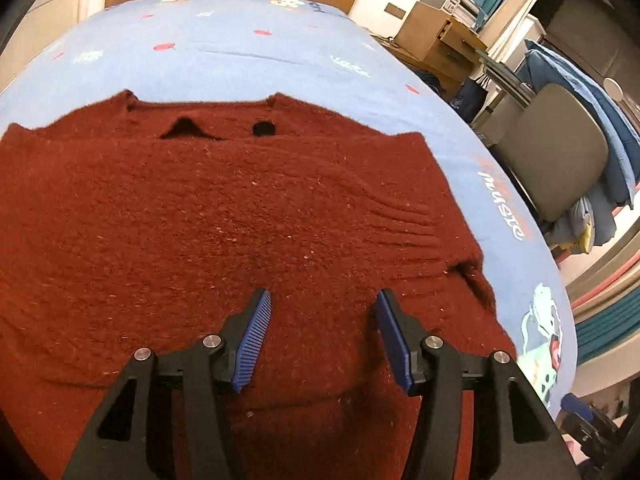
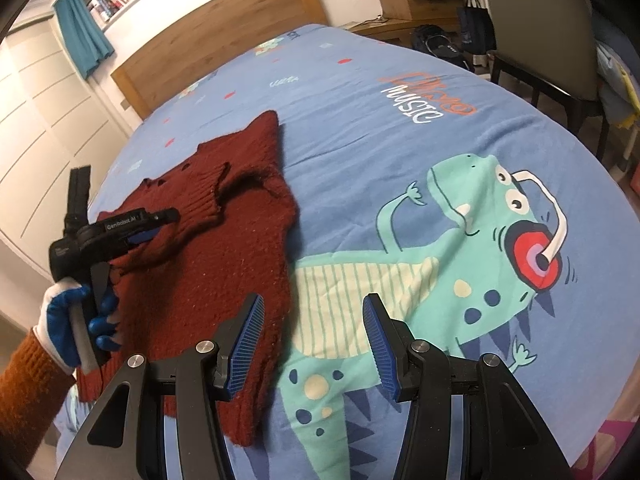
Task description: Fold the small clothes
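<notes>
A dark red knitted sweater point(image 1: 224, 216) lies spread on the blue bed sheet point(image 1: 248, 52), neck at the far side. My left gripper point(image 1: 322, 300) is open and empty, just above the sweater's near part. In the right wrist view the sweater point(image 2: 224, 248) lies at the left, with one ribbed cuff folded over its body. My right gripper point(image 2: 312, 308) is open and empty, over the sweater's right edge and the dinosaur print point(image 2: 440, 264). The left gripper point(image 2: 148, 232) also shows there, held by a gloved hand over the sweater.
A wooden headboard point(image 2: 216, 36) stands at the bed's far end. A grey chair point(image 1: 560, 152) with blue clothes stands by the bed's right side. A wooden nightstand point(image 1: 436, 36) is beyond it. White wardrobes point(image 2: 40, 120) stand to the left.
</notes>
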Demonstrator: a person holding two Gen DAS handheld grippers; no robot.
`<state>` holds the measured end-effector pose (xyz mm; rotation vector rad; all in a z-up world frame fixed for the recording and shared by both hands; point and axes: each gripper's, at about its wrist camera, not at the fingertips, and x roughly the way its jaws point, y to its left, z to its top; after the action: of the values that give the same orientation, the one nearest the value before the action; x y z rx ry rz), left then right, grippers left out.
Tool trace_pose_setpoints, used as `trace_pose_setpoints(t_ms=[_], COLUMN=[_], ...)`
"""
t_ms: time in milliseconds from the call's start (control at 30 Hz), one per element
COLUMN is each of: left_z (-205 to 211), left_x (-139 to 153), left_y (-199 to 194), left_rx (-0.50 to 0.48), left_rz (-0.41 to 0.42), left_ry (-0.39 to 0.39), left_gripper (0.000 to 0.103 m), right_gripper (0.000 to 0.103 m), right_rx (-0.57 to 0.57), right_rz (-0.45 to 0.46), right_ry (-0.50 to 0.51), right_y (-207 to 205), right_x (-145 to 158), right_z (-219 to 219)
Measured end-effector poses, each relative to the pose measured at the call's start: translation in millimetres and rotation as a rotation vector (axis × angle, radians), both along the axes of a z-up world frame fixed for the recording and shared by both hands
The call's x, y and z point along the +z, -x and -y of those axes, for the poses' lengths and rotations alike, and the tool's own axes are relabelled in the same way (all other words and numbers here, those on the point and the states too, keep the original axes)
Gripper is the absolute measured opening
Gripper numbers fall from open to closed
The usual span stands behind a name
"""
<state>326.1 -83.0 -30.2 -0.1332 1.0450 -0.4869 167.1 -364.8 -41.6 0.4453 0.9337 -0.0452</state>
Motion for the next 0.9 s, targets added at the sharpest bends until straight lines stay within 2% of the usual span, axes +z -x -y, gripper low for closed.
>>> trace_pose_setpoints(t_ms=[133,267,367,433,500,600,700,767,867,900], left_z=[-37.0,-96.7,-135.8,-153.5,-155.6,-138.4,-135.7,-138.1,-140.8,-137.2], left_x=[5.4,4.9,-3.4,-17.6,-25.3,-29.8,-24.9,-19.1,-21.3,-24.5], left_y=[-9.5,-20.3,-22.6,-17.9,-5.1,18.9,28.4,28.4,18.6,18.4], left_rx=[0.083,0.207,0.315,0.348,0.332,0.291,0.286,0.316,0.32,0.304], left_rz=[0.042,0.073,0.106,0.084,0.104,0.151,0.16,0.172,0.129,0.121], left_ry=[-0.045,-0.122,-0.229,-0.245,-0.248,-0.303,-0.287,-0.275,-0.26,-0.279], left_gripper=[0.049,0.049,0.05,0.051,0.052,0.057,0.057,0.057,0.057,0.057], right_gripper=[0.053,0.053,0.053,0.053,0.053,0.053,0.053,0.053,0.053,0.053], right_rx=[0.021,0.034,0.042,0.05,0.058,0.073,0.088,0.093,0.086,0.084], right_rz=[0.001,-0.003,-0.003,-0.003,-0.005,-0.009,-0.007,-0.003,-0.001,-0.001], right_ry=[0.009,0.017,0.017,0.015,0.016,0.012,0.017,0.025,0.026,0.026], right_y=[-4.4,-9.9,-14.8,-17.8,-20.3,-23.1,-24.3,-24.5,-24.0,-23.9], right_x=[2.1,2.8,2.7,2.0,1.2,0.2,1.6,4.2,6.4,6.9], right_z=[-9.8,-17.6,-23.7,-28.6,-32.8,-40.2,-46.3,-47.5,-46.0,-45.8])
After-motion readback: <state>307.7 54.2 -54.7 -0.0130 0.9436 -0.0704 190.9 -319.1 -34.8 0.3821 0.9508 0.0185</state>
